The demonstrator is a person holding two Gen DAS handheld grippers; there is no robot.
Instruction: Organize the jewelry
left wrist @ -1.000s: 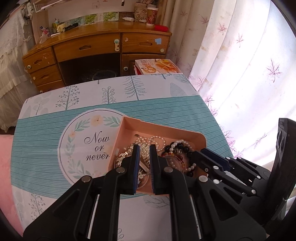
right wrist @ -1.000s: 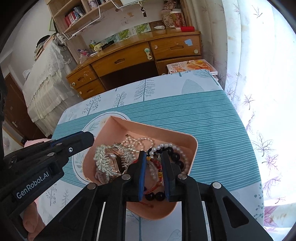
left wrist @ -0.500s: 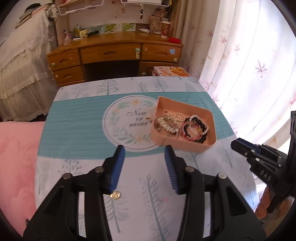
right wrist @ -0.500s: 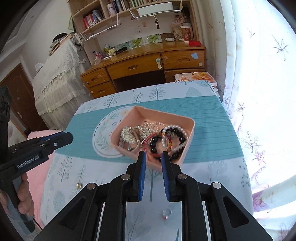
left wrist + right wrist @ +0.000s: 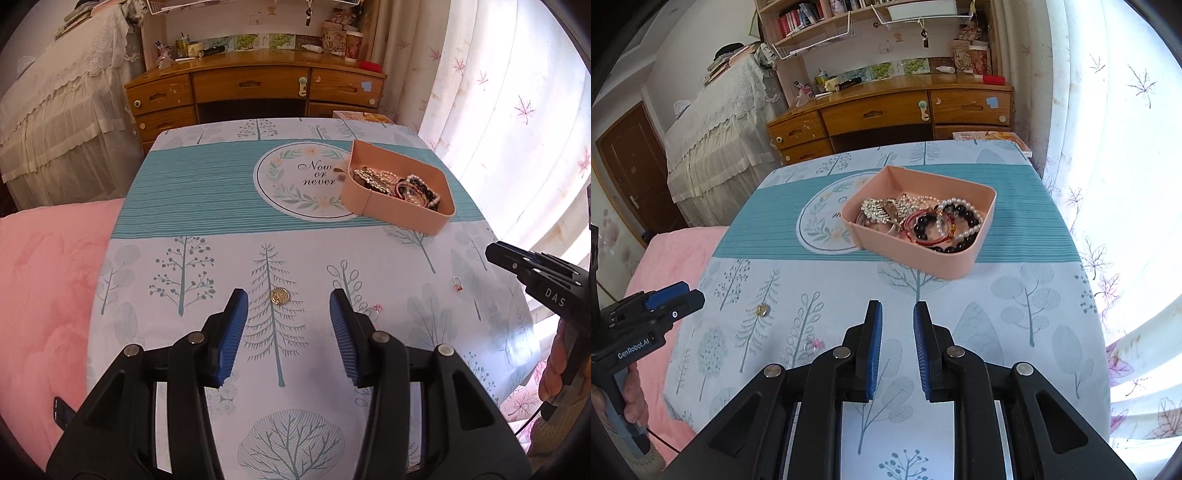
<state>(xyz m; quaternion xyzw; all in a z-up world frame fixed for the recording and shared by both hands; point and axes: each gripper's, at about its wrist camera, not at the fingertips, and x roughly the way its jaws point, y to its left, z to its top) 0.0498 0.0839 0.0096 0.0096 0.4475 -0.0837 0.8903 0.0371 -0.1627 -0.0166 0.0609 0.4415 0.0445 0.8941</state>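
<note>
A pink tray (image 5: pixel 391 212) (image 5: pixel 916 254) holds bead bracelets, pearls and silver pieces on the tablecloth. A gold round piece (image 5: pixel 279 295) (image 5: pixel 762 309) lies on the cloth just ahead of my left gripper (image 5: pixel 284 299), which is wide open and empty. A small ring with a pink stone (image 5: pixel 376 307) (image 5: pixel 812 345) lies by its right finger. A ring with a red bead (image 5: pixel 457 283) lies further right. My right gripper (image 5: pixel 897 308) is open by a narrow gap and empty, short of the tray.
A wooden desk (image 5: pixel 894 107) with drawers stands beyond the table. A lace-covered bed (image 5: pixel 716 140) is at the left, white curtains (image 5: pixel 1108 147) at the right. A pink blanket (image 5: pixel 48 280) lies against the table's left edge.
Both grippers have pulled back from the tray toward the table's near side. The left gripper went from shut to wide open. The right gripper opened a little.
</note>
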